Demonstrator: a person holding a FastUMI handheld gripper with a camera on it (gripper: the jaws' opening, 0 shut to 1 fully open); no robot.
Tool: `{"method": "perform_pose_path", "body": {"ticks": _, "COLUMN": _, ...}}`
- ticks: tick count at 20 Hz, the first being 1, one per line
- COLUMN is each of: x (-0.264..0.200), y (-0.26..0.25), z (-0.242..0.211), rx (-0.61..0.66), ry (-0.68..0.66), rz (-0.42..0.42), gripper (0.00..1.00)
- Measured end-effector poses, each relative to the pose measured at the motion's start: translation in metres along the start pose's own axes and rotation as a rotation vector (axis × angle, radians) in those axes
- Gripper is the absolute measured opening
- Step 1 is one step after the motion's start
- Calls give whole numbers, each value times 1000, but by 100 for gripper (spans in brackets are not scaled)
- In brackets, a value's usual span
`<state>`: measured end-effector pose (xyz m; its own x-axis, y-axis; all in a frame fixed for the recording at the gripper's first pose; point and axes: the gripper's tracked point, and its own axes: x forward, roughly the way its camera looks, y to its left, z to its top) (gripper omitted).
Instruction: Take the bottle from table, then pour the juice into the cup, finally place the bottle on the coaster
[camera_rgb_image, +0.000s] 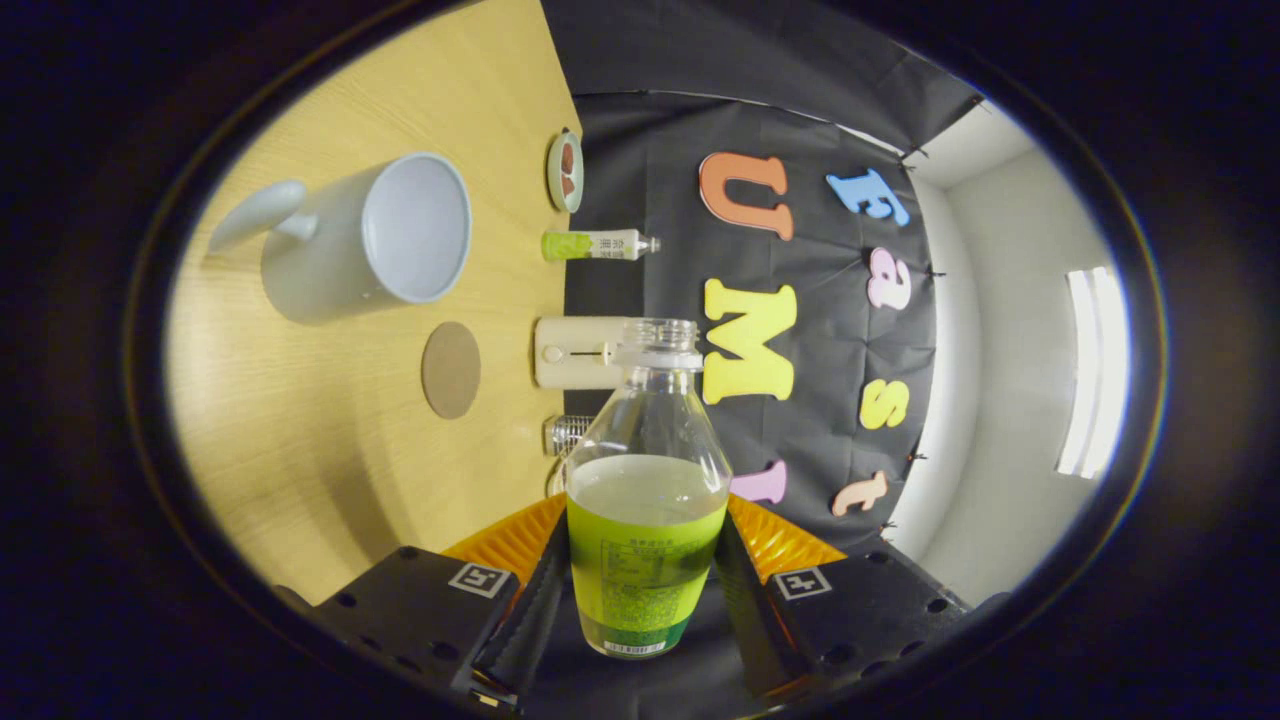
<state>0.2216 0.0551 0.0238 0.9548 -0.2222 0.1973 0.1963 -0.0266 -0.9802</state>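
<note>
A pale wooden table (330, 440) fills the scene well beyond the gripper (640, 590), tipped on its side in the gripper view because the claw is rolled over. On it, far ahead of the fingers, a white cup (375, 240) has its open mouth turned toward the camera and its handle pointing away from the bottle. The claw is closed to the bottle's width: both fingers press on the labelled lower half of the bottle (645, 490), which sits between them, uncapped, neck pointing forward. Inside, the juice (645, 490) lies just under the shoulder, well short of the open mouth. A cream box-shaped object (575, 352) shows just past the bottle's neck at the table's far edge; what it is cannot be told. The round brown coaster (451, 369) lies flat on the table between the cup and the bottle, bare. A small green-and-white tube (597, 245) and a small dish (565, 171) sit farther along the same edge.

The pour appears to be in hand, with nothing yet reaching the cup. To do it well, the neck should be carried over the cup's rim before the bottle tips any further, then tilted slowly so the stream falls inside rather than onto the wood. The grip sits low on a smooth label, so steady pressure matters.
</note>
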Motion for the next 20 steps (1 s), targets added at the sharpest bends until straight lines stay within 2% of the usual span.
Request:
{"method": "perform_pose_path", "body": {"ticks": 8, "x": -1, "y": -24, "z": 14, "rx": -221, "ry": -31, "rz": -76, "gripper": 81}}
{"method": "perform_pose_path", "body": {"ticks": 20, "x": -4, "y": -35, "z": 21, "rx": -328, "ry": -20, "rz": -85, "gripper": 81}}
